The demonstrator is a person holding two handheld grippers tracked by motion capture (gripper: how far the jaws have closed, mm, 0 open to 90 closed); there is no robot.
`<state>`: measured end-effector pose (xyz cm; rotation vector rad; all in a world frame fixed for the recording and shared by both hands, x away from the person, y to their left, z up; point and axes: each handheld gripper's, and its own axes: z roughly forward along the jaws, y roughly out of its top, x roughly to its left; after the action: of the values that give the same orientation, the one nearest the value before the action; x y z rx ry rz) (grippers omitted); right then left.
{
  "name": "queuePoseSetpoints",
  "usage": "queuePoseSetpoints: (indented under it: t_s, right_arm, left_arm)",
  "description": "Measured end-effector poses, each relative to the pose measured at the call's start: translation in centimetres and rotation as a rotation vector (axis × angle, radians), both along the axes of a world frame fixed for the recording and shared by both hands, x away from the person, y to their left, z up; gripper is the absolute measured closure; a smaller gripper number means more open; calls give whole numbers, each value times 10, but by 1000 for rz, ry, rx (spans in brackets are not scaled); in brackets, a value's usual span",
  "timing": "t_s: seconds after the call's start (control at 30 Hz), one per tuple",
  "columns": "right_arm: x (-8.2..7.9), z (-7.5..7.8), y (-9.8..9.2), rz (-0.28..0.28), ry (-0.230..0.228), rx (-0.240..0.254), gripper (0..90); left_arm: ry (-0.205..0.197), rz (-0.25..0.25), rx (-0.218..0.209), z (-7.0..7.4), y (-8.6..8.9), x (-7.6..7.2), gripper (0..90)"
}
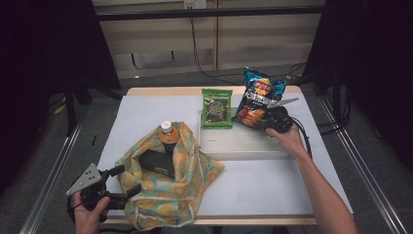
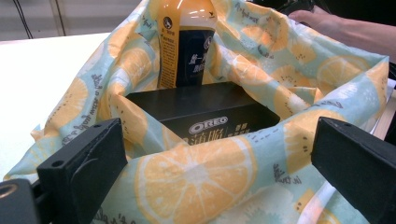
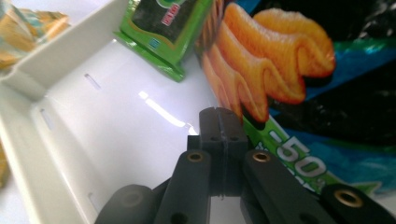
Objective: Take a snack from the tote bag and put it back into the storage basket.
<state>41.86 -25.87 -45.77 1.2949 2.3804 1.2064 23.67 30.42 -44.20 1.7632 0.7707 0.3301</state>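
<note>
Packing partly done: orange-drink bottle [image 1: 168, 136] and black Oreo box [image 1: 157, 162] sit in the lemon-print cloth bag [image 1: 165, 195], left gripper [image 1: 130, 181] jaws apart at its rim; right gripper [image 1: 272, 120] pinched shut at the blue crisp bag's [image 1: 258, 97] lower edge in the white tray [image 1: 243, 146], green snack packet [image 1: 216, 108] still to go.

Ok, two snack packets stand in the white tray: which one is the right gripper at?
The blue chips bag, at the tray's right end. The right gripper sits at its lower corner with jaws shut; the green packet stands apart to its left.
</note>
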Motion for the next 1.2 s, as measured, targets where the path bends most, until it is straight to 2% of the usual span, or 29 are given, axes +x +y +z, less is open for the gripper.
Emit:
queuePoseSetpoints:
  t_s: [0.13, 0.2, 0.23, 0.4, 0.73, 1.0, 1.2]
  right_arm:
    - [2, -1, -2, -15, 18, -35, 900]
    - [3, -2, -4, -29, 24, -30, 900]
    - [4, -2, -5, -31, 22, -38, 900]
    - [6, -2, -10, -52, 24, -53, 900]
    - [6, -1, -15, -69, 17, -68, 900]
    - [5, 0, -20, -85, 12, -62, 900]
    - [-2, 1, -17, -59, -10, -17, 900]
  left_arm:
    - [-4, 1, -4, 0, 2, 0, 29]
    - [-1, 4, -12, 0, 1, -1, 29]
    - [-6, -3, -2, 0, 1, 0, 29]
    - [-5, -3, -2, 0, 1, 0, 29]
    - [-10, 4, -1, 2, 0, -1, 29]
    - [-12, 6, -3, 1, 1, 0, 29]
    - [-7, 21, 1, 1, 0, 0, 31]
